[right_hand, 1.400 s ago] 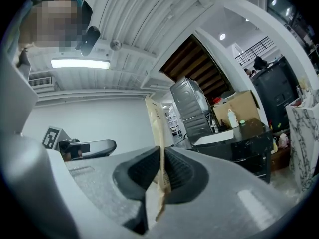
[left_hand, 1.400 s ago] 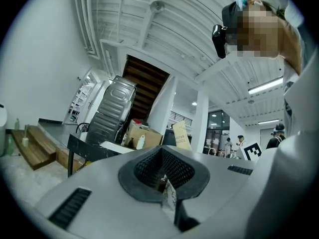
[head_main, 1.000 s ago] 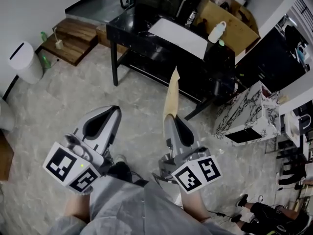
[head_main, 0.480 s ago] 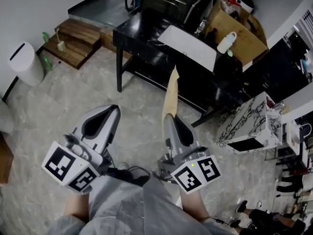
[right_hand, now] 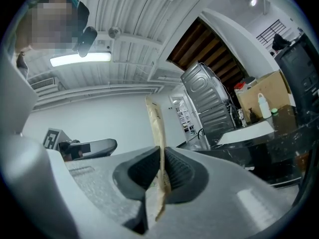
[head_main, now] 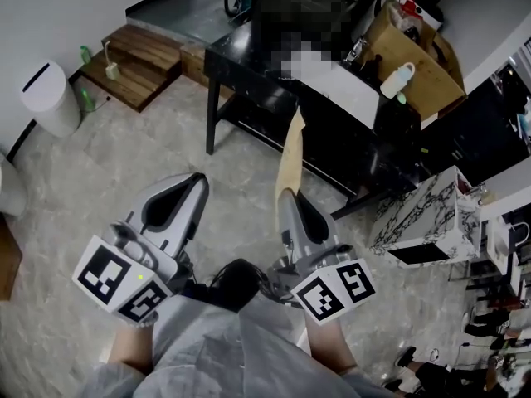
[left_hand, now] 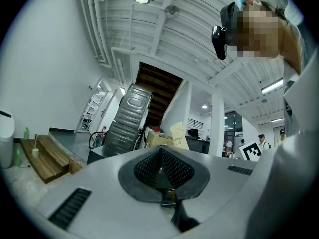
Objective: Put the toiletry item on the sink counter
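Lower ctr of the head view, the right gripper (head_main: 289,199) is pinching a flat tan paper packet (head_main: 290,152). Its jaws are nearly together, pads pressing on the packet's lower end, w/ the rest sticking out past the tips toward the top of the frame. Lower left, the left gripper (head_main: 192,187) is sitting w/ jaws fully together, nothing btw them. Both are pointing level, side by side over the pale stone floor (head_main: 99,181). They're well apart from the black sink counter (head_main: 228,56) at top ctr, where a white rectangular slab (head_main: 344,89), prob. the basin, and a white bottle (head_main: 397,79) are showing.

The item isn't on the counter yet, so the step in hand looks like the carry toward it. Next move, I'd say: closing the gap, bringing the packet over a bare dark patch beside the slab, lowering till it's touching, then easing the jaws apart. It's thin & light, so it may be tipping or sliding on release.
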The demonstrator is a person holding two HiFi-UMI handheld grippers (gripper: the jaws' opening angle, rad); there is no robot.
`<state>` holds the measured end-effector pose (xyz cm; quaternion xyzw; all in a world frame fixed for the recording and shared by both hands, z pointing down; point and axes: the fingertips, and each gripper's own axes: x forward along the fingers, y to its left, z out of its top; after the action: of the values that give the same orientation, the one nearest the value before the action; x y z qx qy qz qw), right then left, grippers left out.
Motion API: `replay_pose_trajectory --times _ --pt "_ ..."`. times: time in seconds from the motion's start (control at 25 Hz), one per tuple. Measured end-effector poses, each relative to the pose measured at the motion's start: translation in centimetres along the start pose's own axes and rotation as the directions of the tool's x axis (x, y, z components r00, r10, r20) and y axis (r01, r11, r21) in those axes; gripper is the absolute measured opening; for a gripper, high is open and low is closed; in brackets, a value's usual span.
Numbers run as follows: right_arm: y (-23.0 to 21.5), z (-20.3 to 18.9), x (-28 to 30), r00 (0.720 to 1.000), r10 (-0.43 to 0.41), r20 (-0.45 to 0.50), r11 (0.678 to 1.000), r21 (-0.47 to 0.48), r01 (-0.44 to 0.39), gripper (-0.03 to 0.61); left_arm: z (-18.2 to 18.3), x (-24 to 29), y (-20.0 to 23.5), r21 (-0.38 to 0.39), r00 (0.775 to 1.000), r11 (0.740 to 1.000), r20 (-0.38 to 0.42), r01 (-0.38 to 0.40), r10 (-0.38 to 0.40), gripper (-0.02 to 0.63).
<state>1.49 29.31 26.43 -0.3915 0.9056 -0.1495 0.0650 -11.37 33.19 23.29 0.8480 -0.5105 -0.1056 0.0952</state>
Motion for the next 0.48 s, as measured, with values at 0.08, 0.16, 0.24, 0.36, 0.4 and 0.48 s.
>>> replay_pose_trajectory --times 0.08,0.16,0.24,0.36,0.4,0.48 --pt "0.1 -0.1 0.3 1.0 0.003 -0.004 1.0 0.001 -0.003 0.023 -0.1 -0.1 0.4 -0.007 1.0 1.0 -0.002 -0.006 0.006 0.005" --pt "0.0 -0.1 0.6 1.0 0.003 -0.006 1.0 -0.001 -0.003 0.024 -0.3 0.0 0.6 -0.013 1.0 1.0 -0.004 -0.008 0.008 0.005" --pt "-0.4 0.0 1.0 1.0 0.002 -0.009 1.0 -0.001 -0.002 0.023 -0.3 0.2 0.8 -0.012 1.0 1.0 -0.004 -0.011 0.01 0.005" --pt "-1.0 0.0 2.0 1.0 0.004 -0.014 1.0 0.003 -0.004 0.024 -0.3 0.8 1.6 -0.014 1.0 1.0 -0.005 -0.021 0.021 0.005" --pt "-1.2 0.0 2.4 1.0 0.007 -0.016 1.0 0.003 -0.007 0.023 -0.3 1.0 2.0 -0.015 1.0 1.0 -0.006 -0.025 0.025 0.005" --pt "-1.5 0.0 3.3 1.0 0.014 -0.018 1.0 0.005 -0.014 0.023 -0.4 1.5 2.8 -0.017 0.999 0.999 -0.006 -0.035 0.035 0.004"
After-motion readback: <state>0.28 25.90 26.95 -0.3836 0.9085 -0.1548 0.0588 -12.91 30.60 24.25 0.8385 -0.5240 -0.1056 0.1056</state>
